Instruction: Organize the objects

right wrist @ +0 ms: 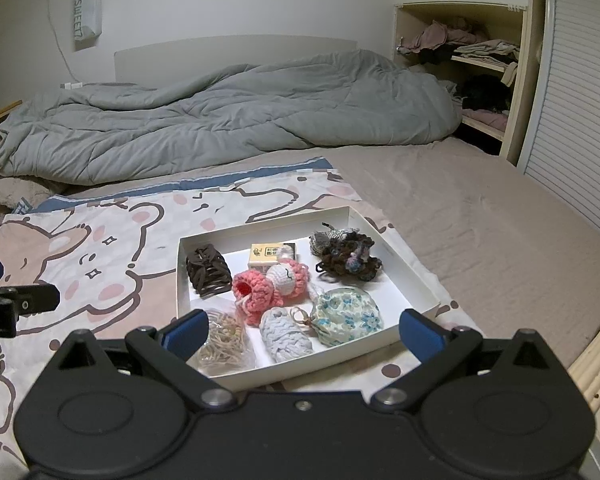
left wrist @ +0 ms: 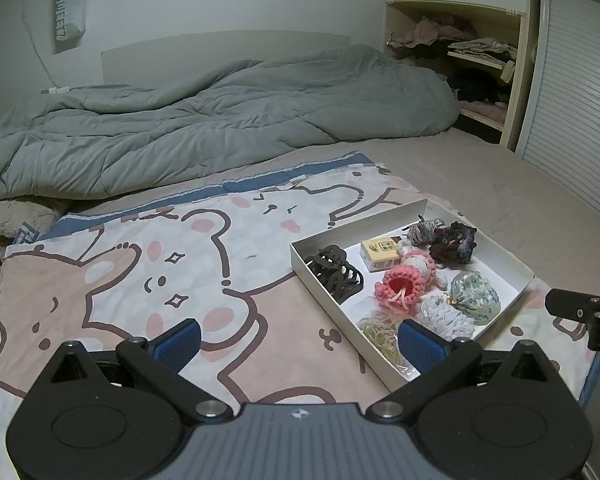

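Note:
A shallow white box [right wrist: 416, 280] [left wrist: 512, 264] lies on a cartoon-print cloth on the bed. In it are a dark hair claw [right wrist: 207, 274] [left wrist: 336, 272], a pink crochet doll [right wrist: 272, 286] [left wrist: 400, 286], a small tan box [right wrist: 266, 255], a dark crochet piece [right wrist: 350, 260], a floral pouch [right wrist: 348, 316], a pale blue knit item [right wrist: 286, 338] and a bag of rubber bands [right wrist: 222, 344]. My right gripper [right wrist: 302, 332] is open and empty, just before the box's near edge. My left gripper [left wrist: 298, 340] is open and empty, left of the box.
A rumpled grey duvet [right wrist: 220, 120] covers the far half of the bed. Open shelves with clothes [right wrist: 472, 64] and a slatted door [right wrist: 580, 120] stand at the right. A white bag [right wrist: 87, 12] hangs on the wall. The bed's right edge [right wrist: 592, 364] is close.

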### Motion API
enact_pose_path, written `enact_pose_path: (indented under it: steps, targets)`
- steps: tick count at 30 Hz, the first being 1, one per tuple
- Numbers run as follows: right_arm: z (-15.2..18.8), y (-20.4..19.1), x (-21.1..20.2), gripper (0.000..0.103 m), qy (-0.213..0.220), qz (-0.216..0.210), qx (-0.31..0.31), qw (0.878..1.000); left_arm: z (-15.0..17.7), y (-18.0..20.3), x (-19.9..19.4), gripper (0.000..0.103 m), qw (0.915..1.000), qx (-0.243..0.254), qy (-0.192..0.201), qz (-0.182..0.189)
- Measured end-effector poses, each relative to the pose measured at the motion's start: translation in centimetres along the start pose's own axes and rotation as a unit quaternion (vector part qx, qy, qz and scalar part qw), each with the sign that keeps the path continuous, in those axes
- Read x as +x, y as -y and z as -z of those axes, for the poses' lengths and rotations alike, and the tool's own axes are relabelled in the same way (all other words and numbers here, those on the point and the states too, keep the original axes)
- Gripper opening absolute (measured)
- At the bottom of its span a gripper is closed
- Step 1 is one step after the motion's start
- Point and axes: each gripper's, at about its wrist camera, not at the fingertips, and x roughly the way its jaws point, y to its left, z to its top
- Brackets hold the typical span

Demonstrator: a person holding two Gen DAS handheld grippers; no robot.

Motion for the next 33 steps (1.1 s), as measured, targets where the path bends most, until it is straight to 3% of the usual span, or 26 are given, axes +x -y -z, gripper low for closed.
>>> enact_pose_path:
  steps: [33]
  targets:
    - [0.09, 0.18, 0.16, 0.103, -0.005, 0.002, 0.009, 1.000, 0.21, -0.15, 0.42, 0.103, 0.9999, -0.010, -0.011, 0.007]
